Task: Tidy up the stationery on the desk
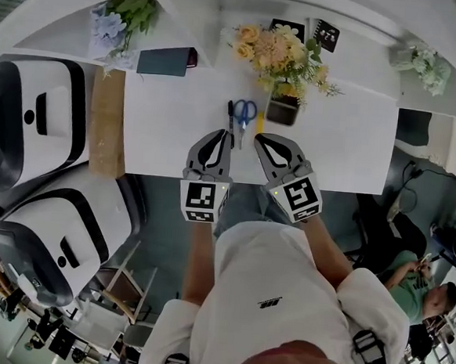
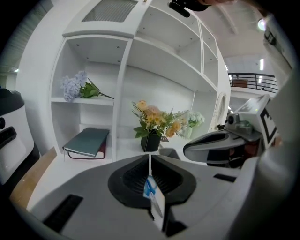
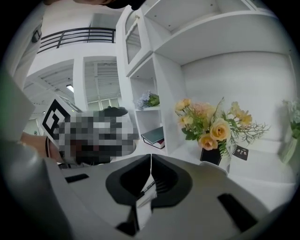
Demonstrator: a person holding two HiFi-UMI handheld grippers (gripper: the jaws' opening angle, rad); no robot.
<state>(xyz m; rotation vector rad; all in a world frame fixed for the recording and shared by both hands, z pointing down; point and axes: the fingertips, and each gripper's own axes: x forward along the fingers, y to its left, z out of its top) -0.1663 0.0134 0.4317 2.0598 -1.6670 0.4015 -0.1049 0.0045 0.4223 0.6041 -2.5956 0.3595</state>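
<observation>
Pre-grasp stage, nothing collected yet. Left gripper (image 1: 219,135) and right gripper (image 1: 262,139) sit at frame centre, jaws pressed together, empty. The next move likely calls for spreading one over the scissors (image 1: 244,114).

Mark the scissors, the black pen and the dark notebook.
scissors (image 1: 243,124): head view, at the pivot just below the blue handles.
black pen (image 1: 230,119): head view, mid-barrel, left of the scissors.
dark notebook (image 1: 165,60): head view, centre of its cover.

Right gripper (image 3: 150,157), jaws together, before yellow flowers (image 3: 209,123)
</observation>
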